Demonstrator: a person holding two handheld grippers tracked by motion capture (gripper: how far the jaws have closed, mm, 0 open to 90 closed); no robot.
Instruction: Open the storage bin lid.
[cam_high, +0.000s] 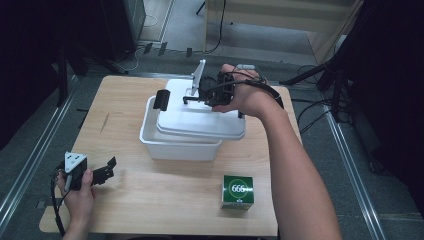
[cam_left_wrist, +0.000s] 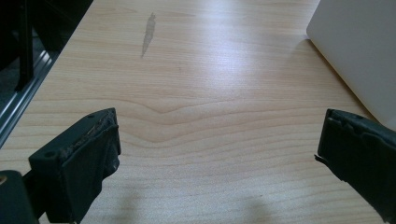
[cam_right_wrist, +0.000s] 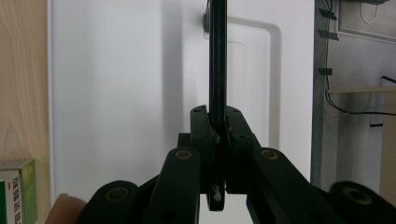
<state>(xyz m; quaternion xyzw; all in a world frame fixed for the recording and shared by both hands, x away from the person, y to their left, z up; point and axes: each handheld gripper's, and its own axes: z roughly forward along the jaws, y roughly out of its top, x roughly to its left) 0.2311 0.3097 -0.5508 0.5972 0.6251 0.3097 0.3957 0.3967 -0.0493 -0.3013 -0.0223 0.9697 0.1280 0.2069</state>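
- Gripping the black handle (cam_right_wrist: 217, 70) of the white lid (cam_high: 200, 117) with my right gripper (cam_high: 192, 98); in the right gripper view its jaws are clamped tight on the thin black bar.
- The lid sits askew on the white bin (cam_high: 172, 145), shifted toward the far right, so I judge it neither seated nor fully off; the near left of the bin's rim is uncovered.
- What is left, by my reading: either carry the lid clear or square it up and press it home.
- My right forearm reaches across the wooden table (cam_high: 150, 200), hand above the lid's far side.
- My left gripper (cam_high: 107, 169) rests near the table's front left corner, jaws spread wide over bare wood, holding nothing.
- A green box (cam_high: 237, 191) stands near the front edge, untouched.
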